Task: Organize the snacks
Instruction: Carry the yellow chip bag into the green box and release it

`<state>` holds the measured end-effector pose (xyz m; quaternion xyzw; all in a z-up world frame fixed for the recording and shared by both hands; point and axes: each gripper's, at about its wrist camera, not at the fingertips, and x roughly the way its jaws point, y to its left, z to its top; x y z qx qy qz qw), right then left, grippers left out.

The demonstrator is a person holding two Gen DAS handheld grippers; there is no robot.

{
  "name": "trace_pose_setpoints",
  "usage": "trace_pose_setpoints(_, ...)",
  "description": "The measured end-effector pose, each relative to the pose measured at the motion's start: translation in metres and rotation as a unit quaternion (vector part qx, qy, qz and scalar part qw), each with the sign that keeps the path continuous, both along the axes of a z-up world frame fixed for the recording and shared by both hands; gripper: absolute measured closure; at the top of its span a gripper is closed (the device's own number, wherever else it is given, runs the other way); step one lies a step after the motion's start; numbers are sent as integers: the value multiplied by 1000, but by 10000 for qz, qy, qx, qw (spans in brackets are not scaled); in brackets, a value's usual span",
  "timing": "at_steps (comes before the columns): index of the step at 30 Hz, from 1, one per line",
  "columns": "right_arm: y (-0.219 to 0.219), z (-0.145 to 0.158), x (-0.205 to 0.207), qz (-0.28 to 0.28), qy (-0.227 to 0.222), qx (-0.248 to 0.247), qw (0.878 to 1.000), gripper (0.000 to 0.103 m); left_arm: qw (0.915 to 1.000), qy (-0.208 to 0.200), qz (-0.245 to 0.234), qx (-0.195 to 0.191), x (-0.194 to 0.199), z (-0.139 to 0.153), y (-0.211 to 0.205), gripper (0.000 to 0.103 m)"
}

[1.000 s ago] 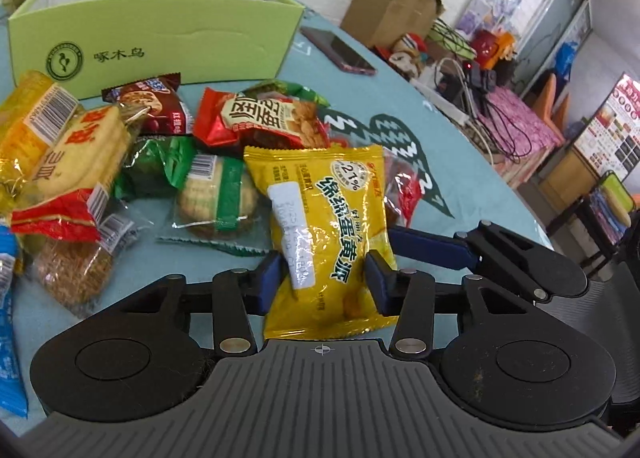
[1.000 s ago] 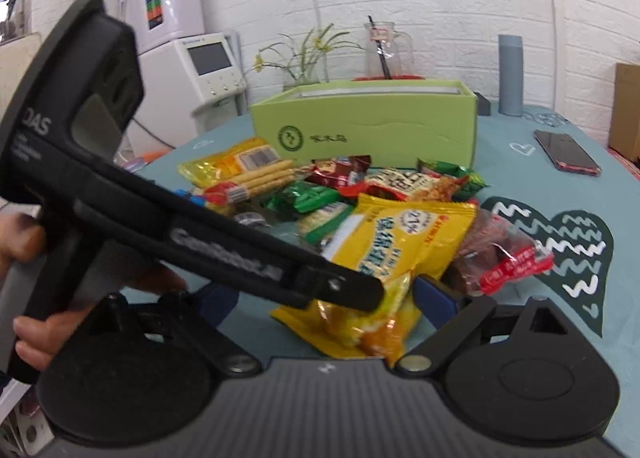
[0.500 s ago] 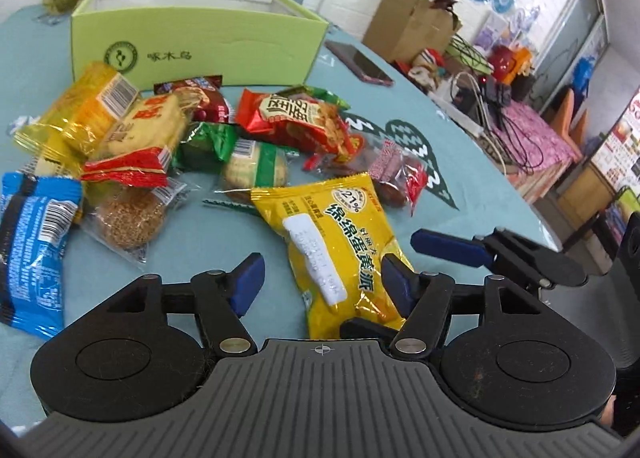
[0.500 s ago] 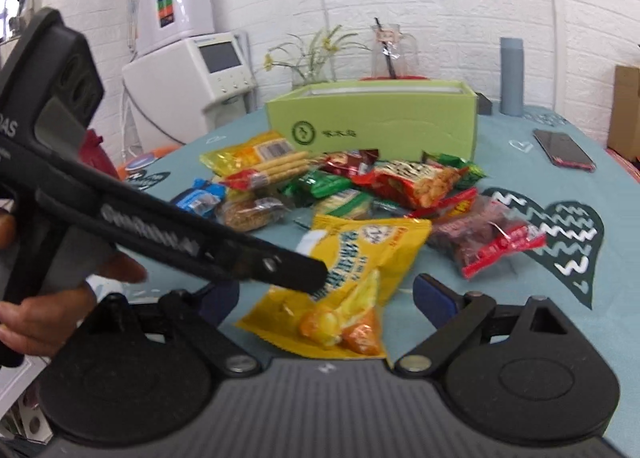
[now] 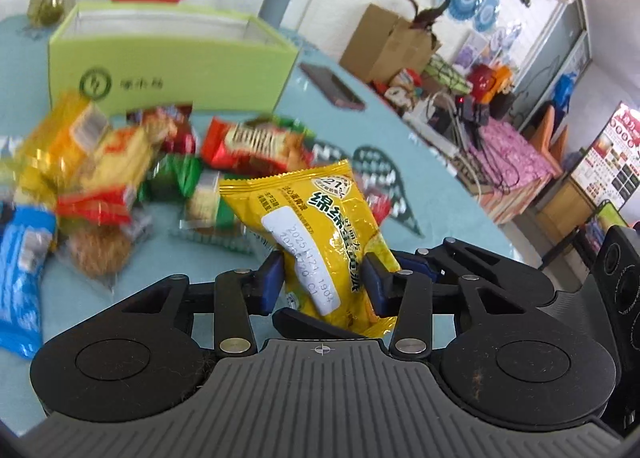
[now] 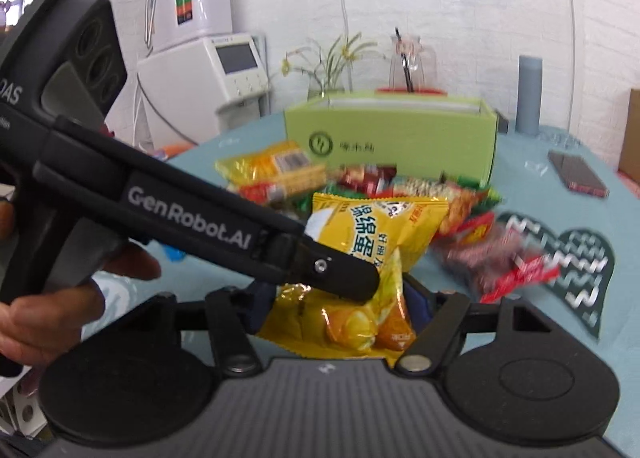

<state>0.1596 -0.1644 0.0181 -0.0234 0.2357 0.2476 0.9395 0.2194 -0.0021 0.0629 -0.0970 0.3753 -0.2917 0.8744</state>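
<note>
Left wrist view. Low in the frame, the left tongs (image 5: 322, 282) are closing, blue pads pressing both sides of a yellow packet (image 5: 320, 234). The packet stands tilted, raised off the teal worktop (image 5: 420, 186). It is glossy crinkled film with a crimped top edge, green lettering and a white date label. A black finger of the right tongs (image 5: 308, 324) reaches under its lower end. Behind, centre left, a loose heap of snacks (image 5: 132, 178) lies blurred on the worktop: shiny red, green, orange and blue wrappers, and clear film over round brown biscuits. At upper left stands a green box (image 5: 168, 66), matte card, rectangular, open-topped. No snack shows inside it from here, so the sorting looks barely begun, with this packet the first to go. A flat dark phone (image 5: 332, 86) lies right of the box.

Right wrist view. At lower centre, the right tongs (image 6: 340, 312) are closing, and their dark blue pads appear to squeeze the crumpled lower end of the yellow packet (image 6: 376, 238). The left tool crosses from upper left, a hand (image 6: 60, 298) gripping its handle, its tip over the packet. The heap (image 6: 400, 182) sits mid-frame, touching the front of the green box (image 6: 392, 138) behind it. The worktop (image 6: 560, 198) cloth is smooth, printed with dark hearts.
</note>
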Motion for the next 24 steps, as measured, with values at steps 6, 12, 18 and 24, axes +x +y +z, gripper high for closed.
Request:
trace_pose_setpoints(6,3,39,59,55,-595,-346,9976,26,9986,-526,85,47,61,50,-11,80)
trace_pose_setpoints(12,9,75,167,160,-638,-496,9966,24,9953,-871,260,338,159,89,-25,81)
trace_pose_setpoints(18,13,70,270,319,-200,-513,9980,24,9931,-806,479,702,255,75,-32,81)
trace_pose_setpoints(24,17,35,323,335,152,-522,9980,22,9944,-334,529,854,313,32,-30,81)
